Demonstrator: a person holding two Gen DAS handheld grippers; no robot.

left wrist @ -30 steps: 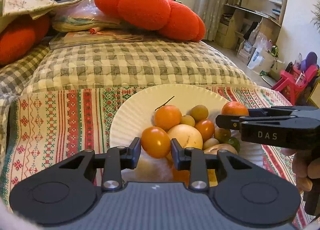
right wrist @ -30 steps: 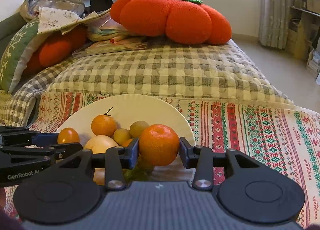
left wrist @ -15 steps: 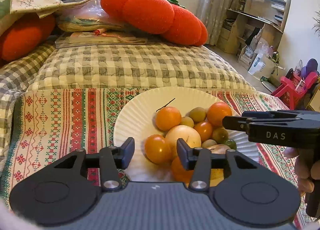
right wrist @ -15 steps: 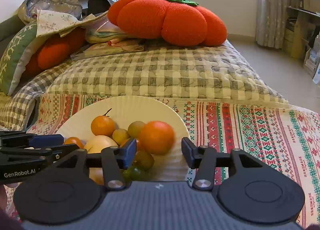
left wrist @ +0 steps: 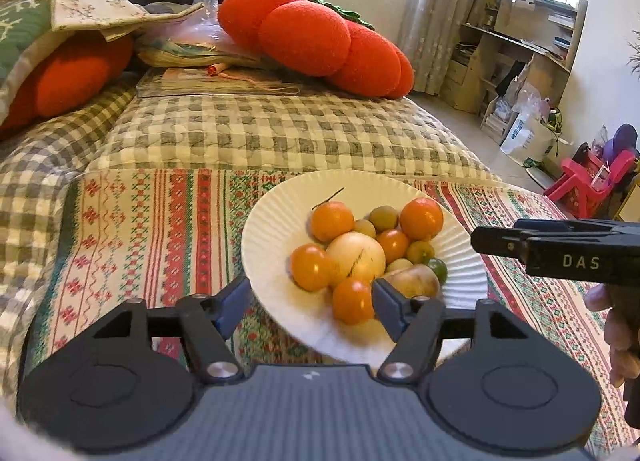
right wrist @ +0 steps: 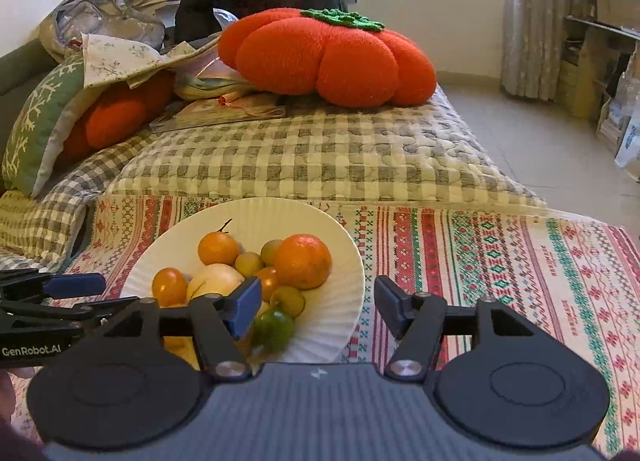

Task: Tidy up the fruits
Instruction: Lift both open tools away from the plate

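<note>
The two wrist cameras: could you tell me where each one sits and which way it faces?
Left wrist: on the left gripper, looking forward over the paper plate of fruit; its open fingers show, with the right gripper and a hand at right.
Right wrist: on the right gripper, aimed at the plate's right edge; the left gripper enters from the left.
Shared: the plate, striped cloth and orange pumpkin cushion.

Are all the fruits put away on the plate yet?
Looks nearly done: the fruits, including the big orange, sit piled on the white paper plate. Both the left hand-held gripper and the right hand-held gripper are open and hold nothing. No loose fruit shows on the cloth.
</note>
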